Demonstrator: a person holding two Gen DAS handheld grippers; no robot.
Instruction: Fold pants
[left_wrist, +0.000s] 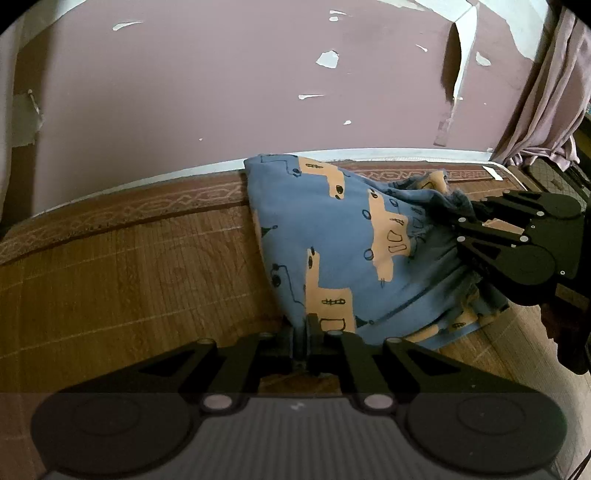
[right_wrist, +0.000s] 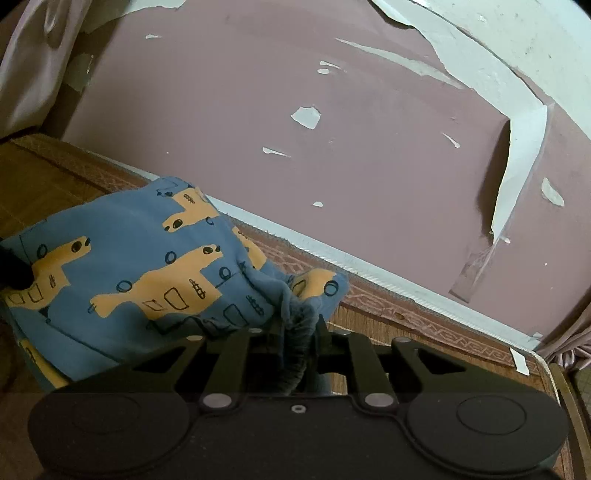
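Both grippers clamped on pants (left_wrist: 343, 236): left gripper (left_wrist: 302, 334) pinches a hem corner, right gripper (right_wrist: 301, 332) grips the bunched waistband; fabric stretched between them over mat (left_wrist: 147, 258), near wall (left_wrist: 221, 92)

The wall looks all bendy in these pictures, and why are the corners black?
Left wrist view: the fisheye lens bows the wall's base into a curve and leaves dark corners. Right wrist view: the same curving tilts the wall; the pants look sharp, with soft, dim light and no glare.
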